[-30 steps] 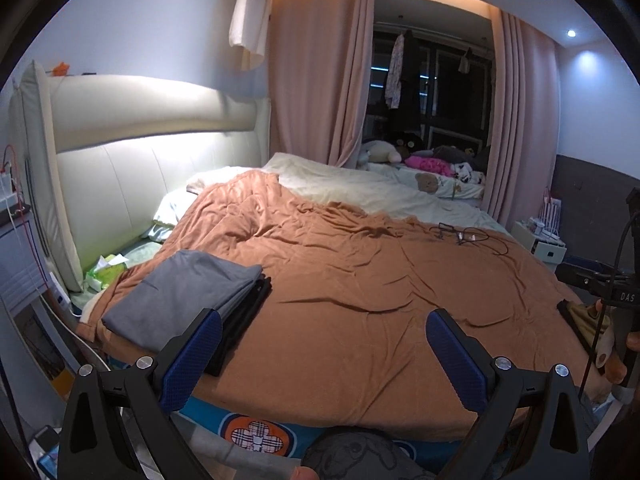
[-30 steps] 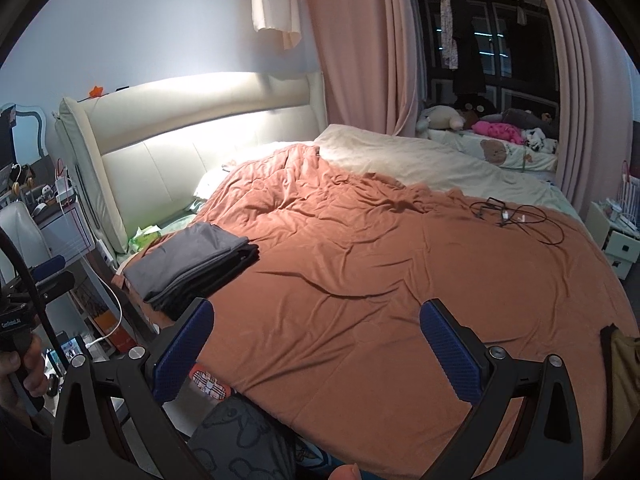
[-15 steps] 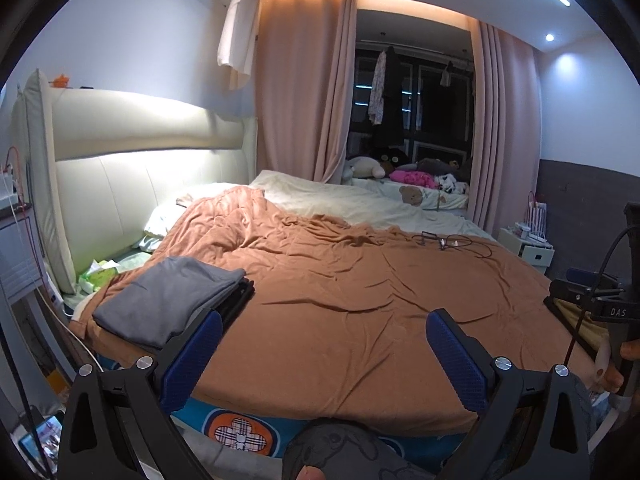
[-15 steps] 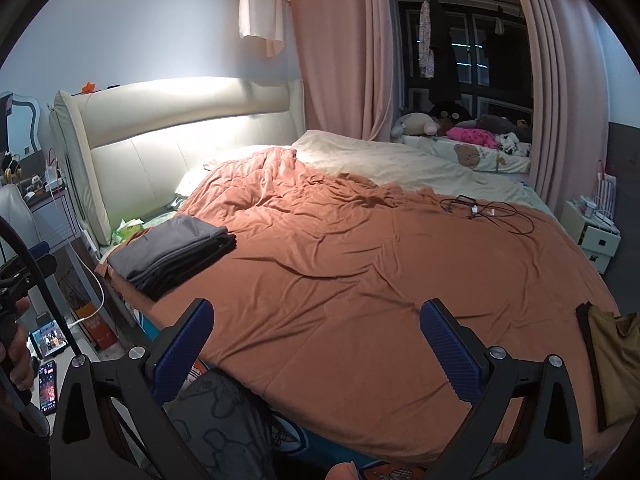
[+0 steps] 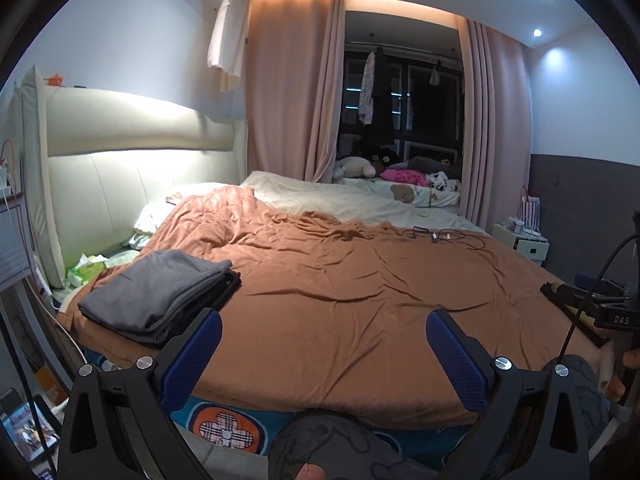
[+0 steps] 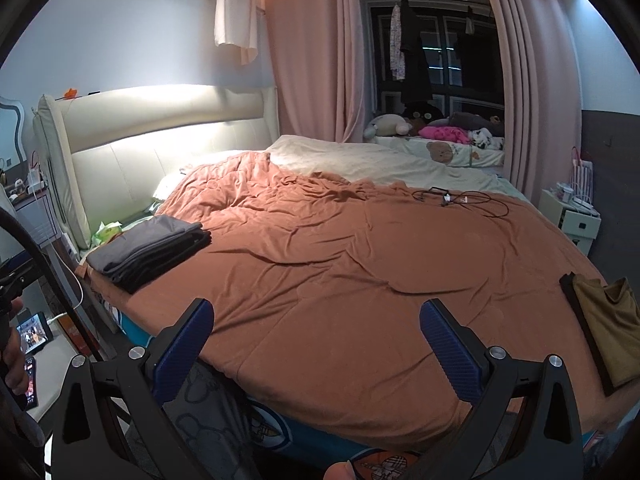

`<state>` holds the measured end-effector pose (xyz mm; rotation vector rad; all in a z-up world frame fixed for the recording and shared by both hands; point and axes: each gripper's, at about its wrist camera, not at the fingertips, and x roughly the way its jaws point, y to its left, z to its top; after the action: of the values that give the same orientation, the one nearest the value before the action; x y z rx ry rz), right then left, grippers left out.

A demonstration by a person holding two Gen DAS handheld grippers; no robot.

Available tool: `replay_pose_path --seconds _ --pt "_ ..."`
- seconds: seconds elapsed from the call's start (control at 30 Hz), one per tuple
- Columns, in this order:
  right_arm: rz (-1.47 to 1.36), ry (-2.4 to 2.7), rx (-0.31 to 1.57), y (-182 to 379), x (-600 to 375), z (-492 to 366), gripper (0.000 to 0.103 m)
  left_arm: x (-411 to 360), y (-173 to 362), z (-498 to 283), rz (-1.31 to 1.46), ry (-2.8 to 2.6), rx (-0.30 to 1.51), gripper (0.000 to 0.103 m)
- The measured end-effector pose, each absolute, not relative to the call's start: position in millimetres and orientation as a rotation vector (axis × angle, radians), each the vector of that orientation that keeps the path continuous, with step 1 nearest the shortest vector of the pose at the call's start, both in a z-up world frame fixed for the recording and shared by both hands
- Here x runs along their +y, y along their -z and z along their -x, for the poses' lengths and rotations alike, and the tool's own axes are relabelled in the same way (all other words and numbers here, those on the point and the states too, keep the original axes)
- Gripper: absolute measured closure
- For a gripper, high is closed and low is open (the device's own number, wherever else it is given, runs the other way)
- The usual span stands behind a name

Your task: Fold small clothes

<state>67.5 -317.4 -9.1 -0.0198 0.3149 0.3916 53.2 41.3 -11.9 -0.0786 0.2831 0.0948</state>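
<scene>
A stack of folded grey and black clothes (image 5: pixel 158 294) (image 6: pixel 150 246) lies on the near left corner of the bed's orange blanket (image 5: pixel 360 280) (image 6: pixel 360 272). A mustard garment with a dark edge (image 6: pixel 604 320) lies at the bed's right side; only its dark edge (image 5: pixel 572 312) shows in the left wrist view, behind the other gripper's handle. My left gripper (image 5: pixel 324 334) is open and empty, held over the bed's near edge, right of the stack. My right gripper (image 6: pixel 316 326) is also open and empty, above the near edge, well apart from both piles.
Cables (image 5: pixel 440 236) (image 6: pixel 460 198) lie on the far part of the blanket. A cream headboard (image 5: pixel 132 184) stands left, a white nightstand (image 6: pixel 572 216) right. Plush toys (image 6: pixel 432 128) sit by the curtained window. A lit phone screen (image 6: pixel 34 334) is on the floor at left.
Both grippers have tilted up and pulled back a little from the bed, so more of the room and ceiling shows. The clothes have not moved.
</scene>
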Motion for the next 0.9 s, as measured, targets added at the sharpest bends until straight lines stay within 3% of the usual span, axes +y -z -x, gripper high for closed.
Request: replay_pose_path --seconds 0.9 --pt "-0.021 -0.346 0.37 39.9 -312.1 -84.8 0.0 52.0 48.3 -69.7 0.108 -0.106 0.322 0.001"
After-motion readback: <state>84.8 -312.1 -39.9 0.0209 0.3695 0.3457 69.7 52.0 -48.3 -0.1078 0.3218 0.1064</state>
